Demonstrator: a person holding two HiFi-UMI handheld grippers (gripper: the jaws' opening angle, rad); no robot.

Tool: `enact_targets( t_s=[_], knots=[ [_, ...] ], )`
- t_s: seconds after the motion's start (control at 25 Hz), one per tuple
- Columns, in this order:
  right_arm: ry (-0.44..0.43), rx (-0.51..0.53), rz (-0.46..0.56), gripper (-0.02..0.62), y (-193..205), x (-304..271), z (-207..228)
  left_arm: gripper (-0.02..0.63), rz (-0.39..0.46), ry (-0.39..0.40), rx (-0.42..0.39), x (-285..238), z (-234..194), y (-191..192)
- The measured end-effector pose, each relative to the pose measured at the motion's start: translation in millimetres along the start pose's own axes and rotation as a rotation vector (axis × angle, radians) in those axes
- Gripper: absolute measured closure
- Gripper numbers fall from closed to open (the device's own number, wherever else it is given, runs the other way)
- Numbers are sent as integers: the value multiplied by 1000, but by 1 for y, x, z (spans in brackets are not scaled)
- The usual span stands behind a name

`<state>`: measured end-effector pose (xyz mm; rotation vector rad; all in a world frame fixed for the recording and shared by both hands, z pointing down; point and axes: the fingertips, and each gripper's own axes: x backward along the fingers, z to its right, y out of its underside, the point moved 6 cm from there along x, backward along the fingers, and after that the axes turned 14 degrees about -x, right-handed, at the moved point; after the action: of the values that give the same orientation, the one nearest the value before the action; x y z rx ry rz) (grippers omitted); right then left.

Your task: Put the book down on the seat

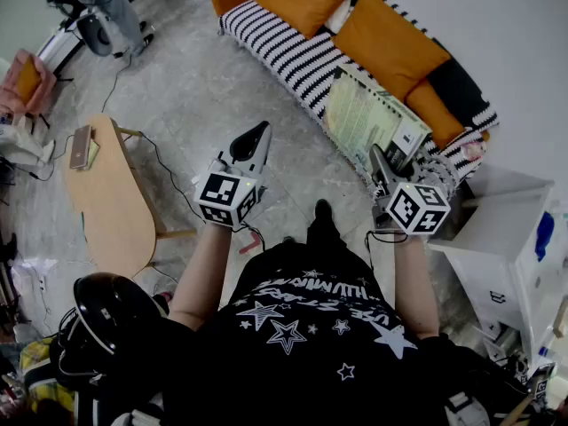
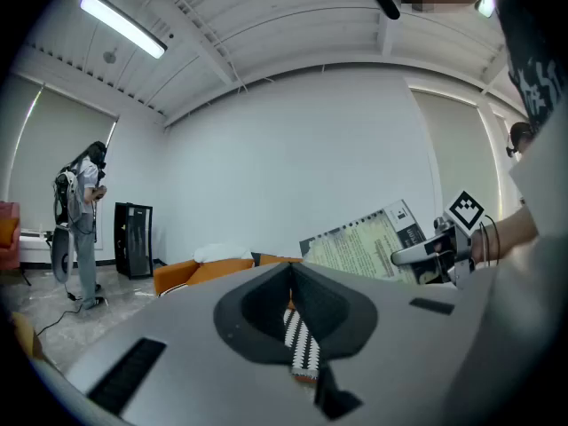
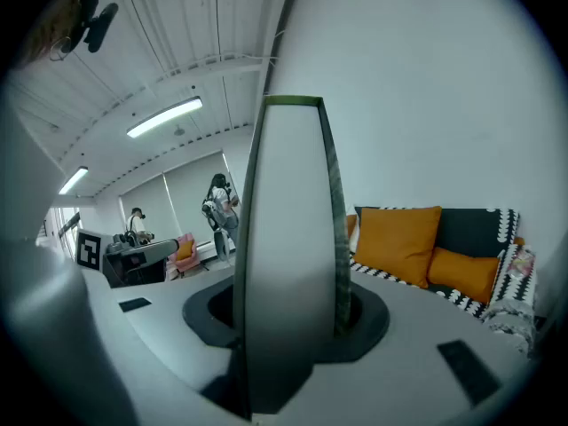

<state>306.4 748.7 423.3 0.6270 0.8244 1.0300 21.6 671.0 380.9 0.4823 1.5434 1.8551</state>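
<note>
OK: right gripper [image 1: 380, 160] fingers [image 3: 426, 327] clamp the pale-green book [image 1: 362, 114], held up at 1 o'clock over the striped sofa [image 1: 284, 53]. Cover print too small to read. Left gripper [image 1: 256, 134] fingers [image 2: 177, 327] closed together, empty.

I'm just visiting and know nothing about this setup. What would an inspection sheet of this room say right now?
Surface: striped sofa seat, book not yet on it.
Job's things: book, held in the air over the sofa.
Clutter: orange cushions along the backrest; small item on the wooden table.
Grippers: right gripper shut on the book; left gripper shut, empty.
Cables: black cable trailing from the table.
Surroundings: white cabinet at right; another person far off.
</note>
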Motion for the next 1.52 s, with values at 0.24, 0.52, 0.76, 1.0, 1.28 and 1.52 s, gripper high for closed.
enact_targets(
  t_s=[0.24, 0.52, 0.76, 1.0, 1.28, 1.52],
  knots=[
    [-3, 1, -2, 423, 2, 7, -3, 598, -6, 0, -1, 4, 4, 1],
    [4, -5, -9, 423, 6, 10, -4, 598, -7, 9, 2, 6, 6, 2],
    [-4, 11, -8, 423, 5, 6, -13, 598, -1, 8, 2, 9, -1, 1],
    [0, 32, -12, 423, 10, 6, -19, 598, -2, 23, 19, 13, -1, 4],
    [-4, 32, -53, 422, 29, 1, -31, 598, -19, 35, 39, 29, -6, 12],
    [-6, 14, -93, 422, 43, -16, -35, 598, -42, 48, 59, 39, -11, 28]
  ],
)
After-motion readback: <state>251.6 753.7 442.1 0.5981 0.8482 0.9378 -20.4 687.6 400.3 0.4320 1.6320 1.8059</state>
